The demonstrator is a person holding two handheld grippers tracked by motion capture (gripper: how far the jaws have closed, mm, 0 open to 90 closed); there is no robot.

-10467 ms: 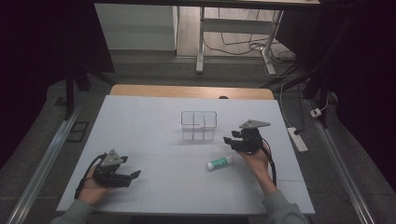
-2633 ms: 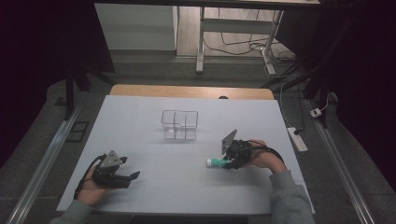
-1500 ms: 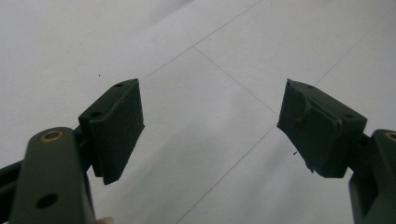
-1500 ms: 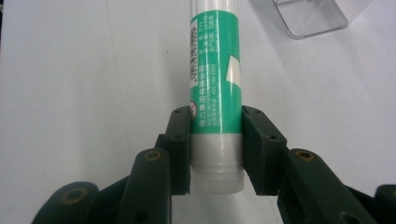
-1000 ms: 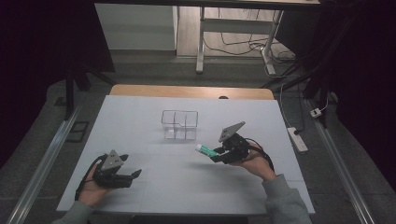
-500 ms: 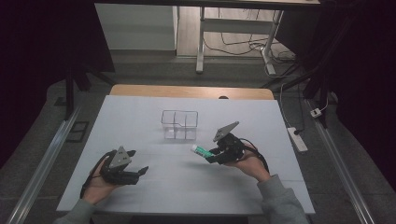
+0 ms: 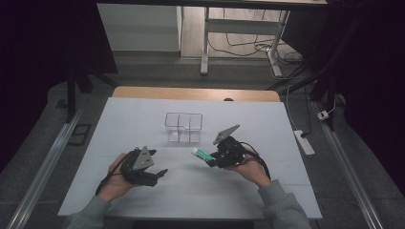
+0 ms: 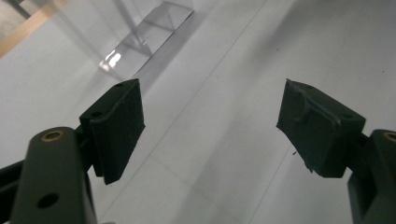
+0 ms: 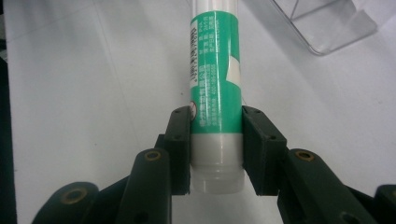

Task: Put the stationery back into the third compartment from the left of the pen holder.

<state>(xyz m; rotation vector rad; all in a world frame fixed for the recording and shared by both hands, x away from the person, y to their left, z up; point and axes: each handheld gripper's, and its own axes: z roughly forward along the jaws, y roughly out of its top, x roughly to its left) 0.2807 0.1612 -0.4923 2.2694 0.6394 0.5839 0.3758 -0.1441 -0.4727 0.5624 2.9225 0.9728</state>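
My right gripper (image 7: 208, 159) clamps the base end of a green-and-white cylindrical plastic glue stick (image 9: 215, 84); both pads press its sides. The stick is held clear above the white table (image 7: 267, 124), its free end pointing toward the clear plastic compartment box (image 7: 184, 127) nearby. My left gripper (image 8: 210, 130) has its jaws spread wide with nothing between them, over bare table surface.

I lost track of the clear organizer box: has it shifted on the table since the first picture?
Yes. The clear organizer box now sits further left, measured against the steel table leg behind the table; earlier it stood right below that leg.
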